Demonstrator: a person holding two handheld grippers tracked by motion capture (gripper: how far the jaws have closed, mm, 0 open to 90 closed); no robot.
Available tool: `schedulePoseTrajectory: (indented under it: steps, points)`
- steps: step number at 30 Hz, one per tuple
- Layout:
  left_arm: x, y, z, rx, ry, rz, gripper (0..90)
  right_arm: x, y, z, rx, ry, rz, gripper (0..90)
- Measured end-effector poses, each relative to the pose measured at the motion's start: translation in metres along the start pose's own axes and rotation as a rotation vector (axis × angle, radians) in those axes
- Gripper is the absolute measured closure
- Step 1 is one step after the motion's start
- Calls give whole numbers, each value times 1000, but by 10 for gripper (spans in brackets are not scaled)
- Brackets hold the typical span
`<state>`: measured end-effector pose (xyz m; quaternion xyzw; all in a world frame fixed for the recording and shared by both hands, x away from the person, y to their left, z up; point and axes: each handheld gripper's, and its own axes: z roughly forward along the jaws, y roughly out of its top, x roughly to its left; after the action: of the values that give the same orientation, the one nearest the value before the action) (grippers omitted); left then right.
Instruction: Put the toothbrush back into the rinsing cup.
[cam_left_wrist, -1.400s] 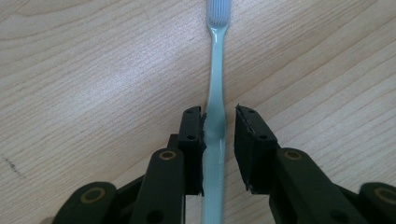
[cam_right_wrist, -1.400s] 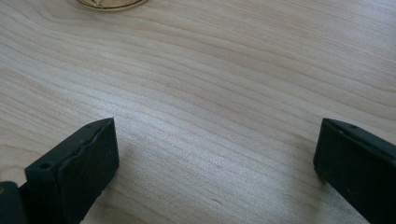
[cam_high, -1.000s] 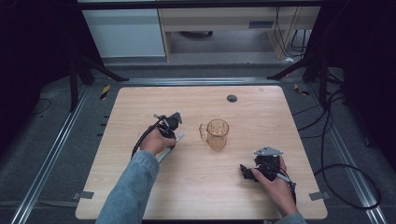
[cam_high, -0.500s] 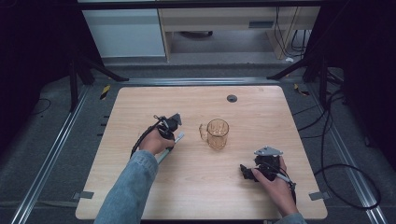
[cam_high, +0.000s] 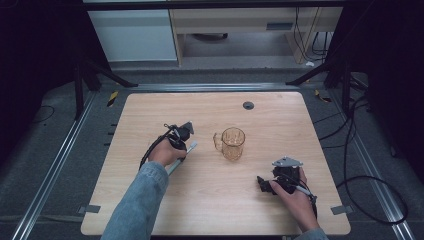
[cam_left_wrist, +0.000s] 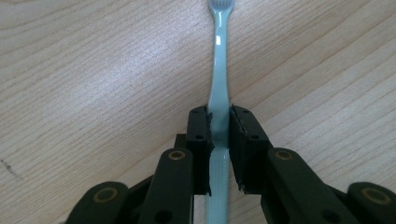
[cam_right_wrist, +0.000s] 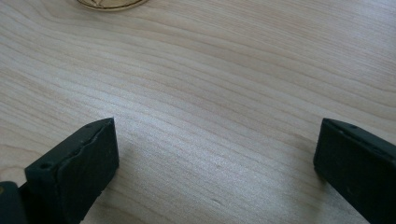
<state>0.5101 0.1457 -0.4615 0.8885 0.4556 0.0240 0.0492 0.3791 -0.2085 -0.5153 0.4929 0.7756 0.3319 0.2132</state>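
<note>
Toothbrush (cam_left_wrist: 218, 84) lies on wooden desk (cam_high: 150, 110), L of glass mug (cam_high: 233, 143), handle clamped in left tool (cam_left_wrist: 219, 128). Right tool (cam_right_wrist: 215, 149) rests w/ jaws wide apart, nothing between.

Denim sleeve (cam_high: 141, 200) on left arm; black tongs (cam_left_wrist: 218, 140) w/ brass-ringed screws, black cables.

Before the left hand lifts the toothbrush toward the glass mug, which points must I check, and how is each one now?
1. Left gripper shut on toothbrush: ok.
2. Hold placed on the handle, not the head: ok.
3. Glass mug upright, mouth free: ok.
4. Table between toothbrush and mug free: ok.
5. Right gripper open, apart from mug: ok.
6. Hold firm enough for lifting: cannot tell.
</note>
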Motion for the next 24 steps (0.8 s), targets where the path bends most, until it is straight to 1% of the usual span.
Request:
schedulePoseTrajectory:
  steps: [4,8,14,18,22,24]
  points:
    - [0,-1,0,-9,5,7,779,0,0,0,0,0,1,4]
    - [-1,-1,0,-8,3,4,780,0,0,0,0,0,1,4]
    - [-1,-1,0,-7,5,17,780,0,0,0,0,1,1,4]
    - [-2,-3,-5,-30,9,20,782,0,0,0,0,1,0,4]
    - [-3,-4,-11,-55,-2,22,782,0,0,0,0,1,0,4]
    - [-5,-4,-15,-79,-7,22,782,0,0,0,0,1,1,4]
